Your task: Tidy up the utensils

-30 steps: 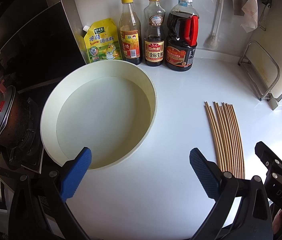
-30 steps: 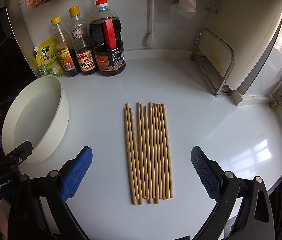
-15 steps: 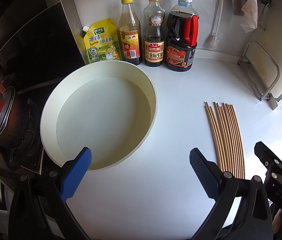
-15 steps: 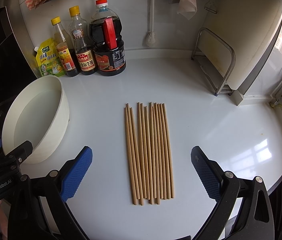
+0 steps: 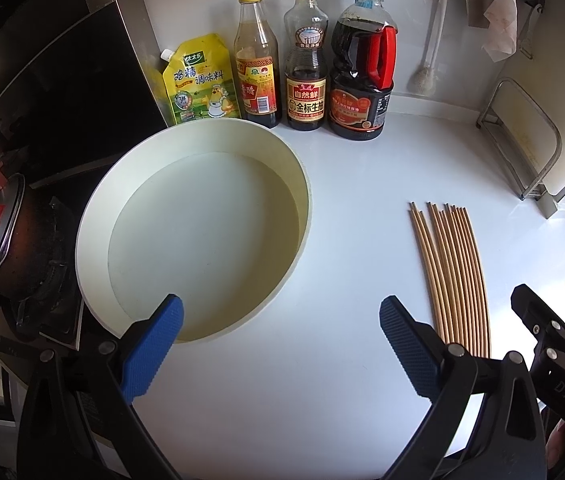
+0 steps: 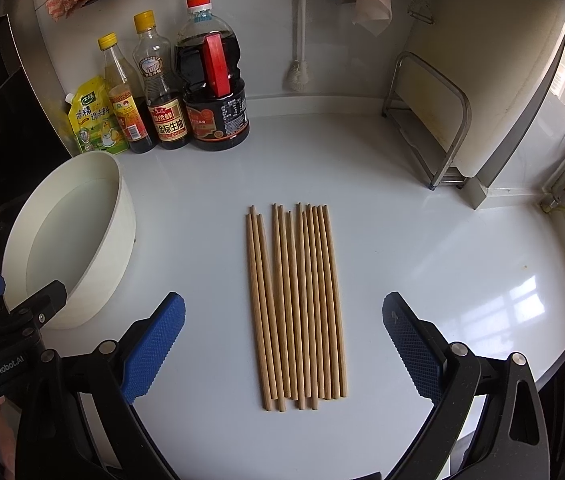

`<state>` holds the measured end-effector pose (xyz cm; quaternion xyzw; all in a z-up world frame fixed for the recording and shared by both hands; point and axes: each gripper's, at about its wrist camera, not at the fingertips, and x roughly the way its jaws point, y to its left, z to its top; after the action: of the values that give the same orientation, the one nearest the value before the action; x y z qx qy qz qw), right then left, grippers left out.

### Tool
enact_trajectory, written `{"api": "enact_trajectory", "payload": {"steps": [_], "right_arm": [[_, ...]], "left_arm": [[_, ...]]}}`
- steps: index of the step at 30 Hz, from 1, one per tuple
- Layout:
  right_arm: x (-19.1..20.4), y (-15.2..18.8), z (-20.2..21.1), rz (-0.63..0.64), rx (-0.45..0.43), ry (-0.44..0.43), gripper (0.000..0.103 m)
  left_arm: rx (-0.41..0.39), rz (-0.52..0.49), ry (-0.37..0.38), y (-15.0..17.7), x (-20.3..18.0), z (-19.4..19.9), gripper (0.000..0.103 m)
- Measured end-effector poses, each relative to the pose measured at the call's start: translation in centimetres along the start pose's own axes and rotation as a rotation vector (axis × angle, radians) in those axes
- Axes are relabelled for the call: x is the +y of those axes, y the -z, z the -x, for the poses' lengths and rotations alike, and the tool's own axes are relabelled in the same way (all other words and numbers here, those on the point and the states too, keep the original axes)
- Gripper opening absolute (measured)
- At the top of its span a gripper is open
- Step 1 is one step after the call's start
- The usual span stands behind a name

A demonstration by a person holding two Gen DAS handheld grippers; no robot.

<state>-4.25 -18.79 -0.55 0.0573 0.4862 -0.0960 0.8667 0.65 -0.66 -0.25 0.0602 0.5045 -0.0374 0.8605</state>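
Several wooden chopsticks point(image 6: 296, 300) lie side by side on the white counter, pointing away from me; they also show in the left wrist view point(image 5: 452, 276) at the right. A round white basin point(image 5: 202, 224) stands empty at the left, also in the right wrist view point(image 6: 70, 240). My right gripper point(image 6: 282, 344) is open and empty, its fingers straddling the near ends of the chopsticks from above. My left gripper point(image 5: 280, 344) is open and empty, just in front of the basin's near rim.
Three sauce bottles point(image 5: 362, 68) and a yellow seasoning pouch point(image 5: 198, 80) stand along the back wall. A pot point(image 5: 6, 240) sits on the stove at the left. A metal rack with a cutting board point(image 6: 434, 120) stands at the back right.
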Motion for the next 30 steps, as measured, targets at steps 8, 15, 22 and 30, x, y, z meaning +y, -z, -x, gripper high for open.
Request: {"api": "enact_trajectory", "payload": {"steps": [8, 15, 22, 30], "right_arm": [[-4.5, 0.8, -1.5, -0.038, 0.033, -0.02, 0.095], [-7.9, 2.3, -4.7, 0.032, 0.059, 0.021, 0.095], [-10.9, 3.1, -9.2, -0.002, 0.085, 0.012, 0.095], [-10.8, 3.0, -12.8, 0.031, 0.1, 0.005, 0.095]], "left_arm": [[0.017, -0.05, 0.054, 0.0, -3.4, -1.7, 0.097], [0.053, -0.086, 0.068, 0.7, -7.1, -4.6, 0.097], [0.05, -0.081, 0.094, 1.6, -9.6, -7.7, 0.097], [0.085, 0.002, 0.125, 1.8, -10.2, -11.3, 0.097]]}}
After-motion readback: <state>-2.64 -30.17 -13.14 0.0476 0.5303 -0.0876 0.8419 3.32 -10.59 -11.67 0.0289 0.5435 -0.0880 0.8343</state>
